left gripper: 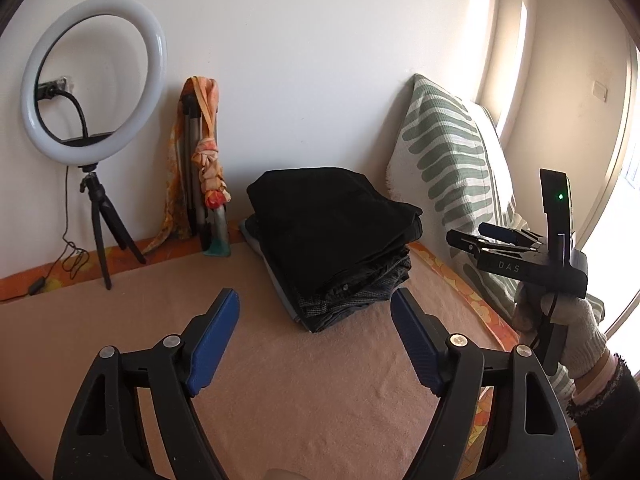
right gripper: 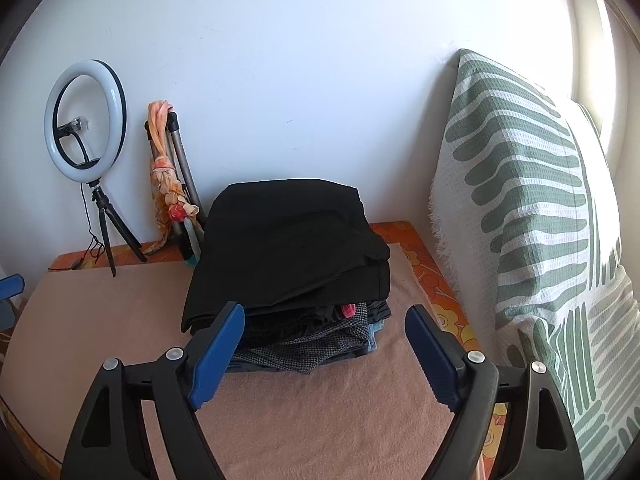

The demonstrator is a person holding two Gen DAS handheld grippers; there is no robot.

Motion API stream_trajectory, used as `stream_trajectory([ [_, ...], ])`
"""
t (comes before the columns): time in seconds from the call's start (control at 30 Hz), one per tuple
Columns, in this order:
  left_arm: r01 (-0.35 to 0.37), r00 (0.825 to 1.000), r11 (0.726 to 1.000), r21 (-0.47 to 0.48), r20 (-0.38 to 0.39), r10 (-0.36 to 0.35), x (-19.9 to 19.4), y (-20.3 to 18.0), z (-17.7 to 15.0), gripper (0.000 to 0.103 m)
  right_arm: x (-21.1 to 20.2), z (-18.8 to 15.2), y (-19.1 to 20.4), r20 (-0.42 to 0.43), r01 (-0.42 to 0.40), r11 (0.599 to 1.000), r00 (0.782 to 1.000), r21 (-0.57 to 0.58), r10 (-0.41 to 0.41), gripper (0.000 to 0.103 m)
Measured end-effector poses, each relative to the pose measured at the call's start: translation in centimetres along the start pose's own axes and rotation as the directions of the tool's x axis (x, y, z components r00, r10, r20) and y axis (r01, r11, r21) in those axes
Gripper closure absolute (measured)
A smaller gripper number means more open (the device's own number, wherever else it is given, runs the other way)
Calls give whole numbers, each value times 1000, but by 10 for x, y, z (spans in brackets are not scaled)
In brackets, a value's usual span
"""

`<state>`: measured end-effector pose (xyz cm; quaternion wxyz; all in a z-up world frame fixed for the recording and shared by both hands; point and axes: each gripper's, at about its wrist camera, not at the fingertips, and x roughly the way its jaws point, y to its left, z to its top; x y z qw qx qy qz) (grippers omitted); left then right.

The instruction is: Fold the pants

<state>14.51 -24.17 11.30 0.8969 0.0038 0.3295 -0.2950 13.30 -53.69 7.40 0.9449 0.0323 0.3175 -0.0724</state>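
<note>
— Black cloth on top: the folded black pants (right gripper: pixel 288 244) cap a stack of folded clothes (right gripper: pixel 320 344) on the peach blanket (right gripper: pixel 300 420), near the back wall and just beside the striped pillow (right gripper: pixel 532 208).

— Where does that pile lie from each tool?

— Straight ahead of the right gripper (right gripper: pixel 325 350), and close — its blue pads (right gripper: pixel 216 350) frame the pile's near edge, the left one overlapping the pants' lower corner in that view. Whether it touches the cloth, I cannot tell. From the left gripper (left gripper: pixel 316 342) the same stack (left gripper: pixel 352 292) sits ahead and a little to the right, well apart, with bare blanket (left gripper: pixel 280 360) between.

— Jaws?

— Both pairs are spread wide and hold nothing. The left view also shows the right tool (left gripper: pixel 516 252) in a gloved hand (left gripper: pixel 572 328) beside the pillow (left gripper: pixel 448 152), and it too looks parted.

— Long axis of the top pair?

— Its folded edge runs roughly left to right across the right-wrist view, so those jaws face it broadside. I'd judge the right hand nearer for any tidying; the folding itself looks about done.
</note>
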Motion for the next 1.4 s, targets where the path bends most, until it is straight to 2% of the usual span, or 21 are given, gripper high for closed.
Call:
stream_trajectory([
  [0.23, -16, 1000, 1000, 7, 18, 15, -28, -2, -27, 21, -40, -37, 38, 28, -5, 1000, 1000, 26, 4, 11],
  [0.37, -40, 998, 999, 4, 38, 40, -36, 3, -43, 20, -57, -58, 58, 51, 16, 999, 999, 35, -18, 2],
  [0.5, -32, 999, 999, -33, 36, 33, -39, 10, -63, 11, -67, -76, 77, 68, 43, 999, 997, 22, -44, 0],
  [0.6, -47, 998, 998, -48, 33, 49, -35, 16, -76, 10, -72, -86, 88, 84, 66, 998, 994, 15, -67, 0],
  [0.73, -77, 997, 995, -69, 18, 79, -32, 25, -87, 9, -72, -94, 94, 90, 62, 998, 994, 22, -64, 0],
  [0.8, -83, 996, 994, -71, 39, 86, -35, 29, -90, 9, -70, -96, 94, 91, 61, 998, 994, 32, -64, 0],
  [0.83, -83, 995, 995, -63, 42, 86, -35, 29, -92, 2, -69, -97, 94, 90, 61, 998, 994, 36, -64, 0],
  [0.87, -87, 995, 995, -58, 40, 89, -36, 29, -92, 0, -67, -98, 94, 86, 58, 997, 994, 41, -61, 0],
  [1.0, -144, 989, 988, -61, 34, 147, -37, 32, -96, 0, -66, -100, 98, 85, 55, 998, 995, 41, -58, 0],
  [1.17, -125, 992, 987, -98, -2, 126, -30, 41, -101, 0, -69, -101, 100, 96, 59, 998, 993, 35, -62, 0],
  [1.4, -129, 992, 989, -73, -7, 129, -28, 38, -105, 0, -70, -102, 100, 99, 61, 998, 993, 31, -64, 0],
])
